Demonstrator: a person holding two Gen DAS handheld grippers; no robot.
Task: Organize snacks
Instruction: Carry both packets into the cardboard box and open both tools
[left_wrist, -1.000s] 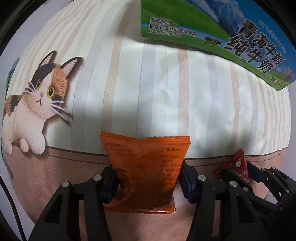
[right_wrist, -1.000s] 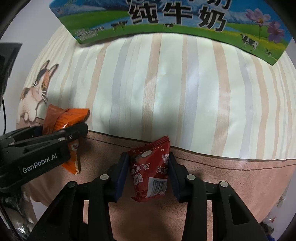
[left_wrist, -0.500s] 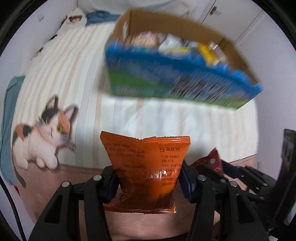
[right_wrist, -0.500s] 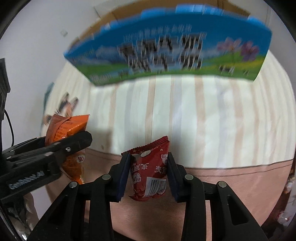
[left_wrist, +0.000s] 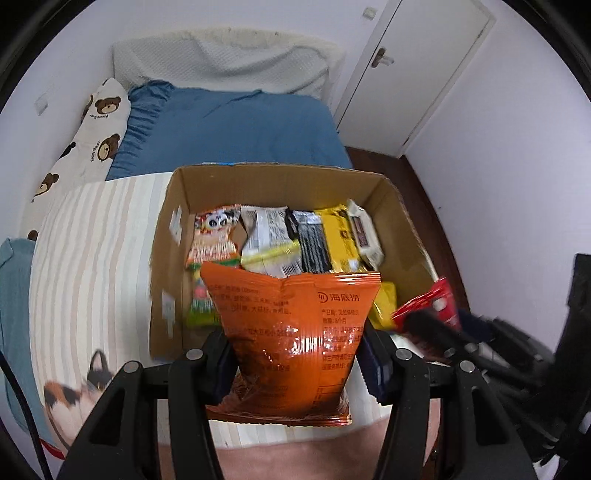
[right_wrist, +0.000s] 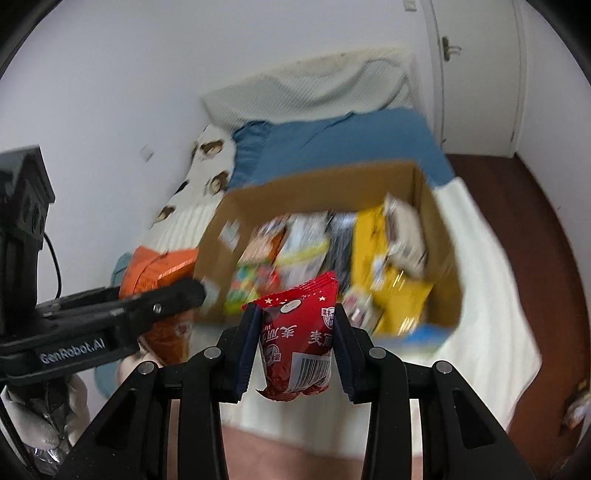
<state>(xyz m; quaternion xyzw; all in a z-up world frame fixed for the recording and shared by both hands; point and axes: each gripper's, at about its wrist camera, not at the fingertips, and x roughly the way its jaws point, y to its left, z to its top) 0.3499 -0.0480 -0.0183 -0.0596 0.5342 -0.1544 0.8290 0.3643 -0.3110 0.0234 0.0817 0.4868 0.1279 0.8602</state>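
The left gripper (left_wrist: 295, 354) clamps an orange snack packet (left_wrist: 291, 332) and the right gripper (right_wrist: 295, 350) a red snack packet (right_wrist: 299, 343), before the open cardboard box (left_wrist: 280, 184).

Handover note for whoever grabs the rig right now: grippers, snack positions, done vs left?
Left gripper: shut on the orange snack packet, held upright in front of the cardboard box.
Right gripper: shut on the red snack packet, also held before the box.
The box sits on the striped blanket on the bed, open at the top, with a row of packets standing inside, among them a yellow packet.
Done: several snacks are in the box; both packets are picked up.
Left: place the orange and red packets in the box, probably in the free space near its front, then release.
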